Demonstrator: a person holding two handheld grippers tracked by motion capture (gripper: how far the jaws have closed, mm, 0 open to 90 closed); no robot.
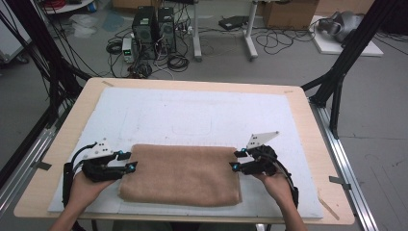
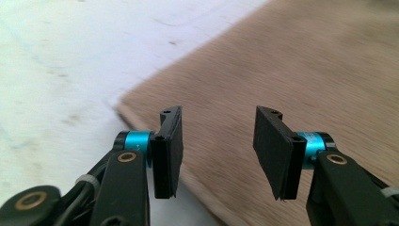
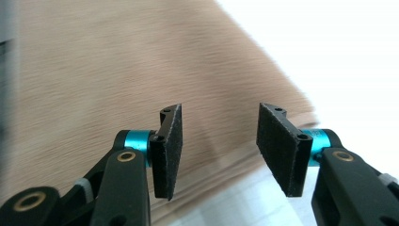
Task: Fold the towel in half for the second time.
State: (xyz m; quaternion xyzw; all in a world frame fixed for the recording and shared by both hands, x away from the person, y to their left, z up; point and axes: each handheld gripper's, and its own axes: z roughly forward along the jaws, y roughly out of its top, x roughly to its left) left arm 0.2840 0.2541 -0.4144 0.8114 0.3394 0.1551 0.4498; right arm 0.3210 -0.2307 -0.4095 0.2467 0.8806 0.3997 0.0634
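Note:
A folded tan towel [image 1: 180, 175] lies flat on the white mat [image 1: 192, 110] near the table's front edge. My left gripper [image 1: 130, 160] sits at the towel's left edge, its jaws open. In the left gripper view the gripper [image 2: 216, 150] hovers over the towel [image 2: 306, 70] near a corner, with nothing between the pads [image 2: 169, 150]. At the towel's right edge, my right gripper [image 1: 234, 160] is open too. In the right gripper view the gripper [image 3: 216, 148] stands above the towel's [image 3: 117, 70] folded edge, its jaws apart and empty.
The white mat [image 2: 70, 56] covers most of the wooden table [image 1: 308, 125]. Black frame poles [image 1: 346, 62] rise at both sides. Beyond the far edge, computer towers [image 1: 154, 31] and cables lie on the floor.

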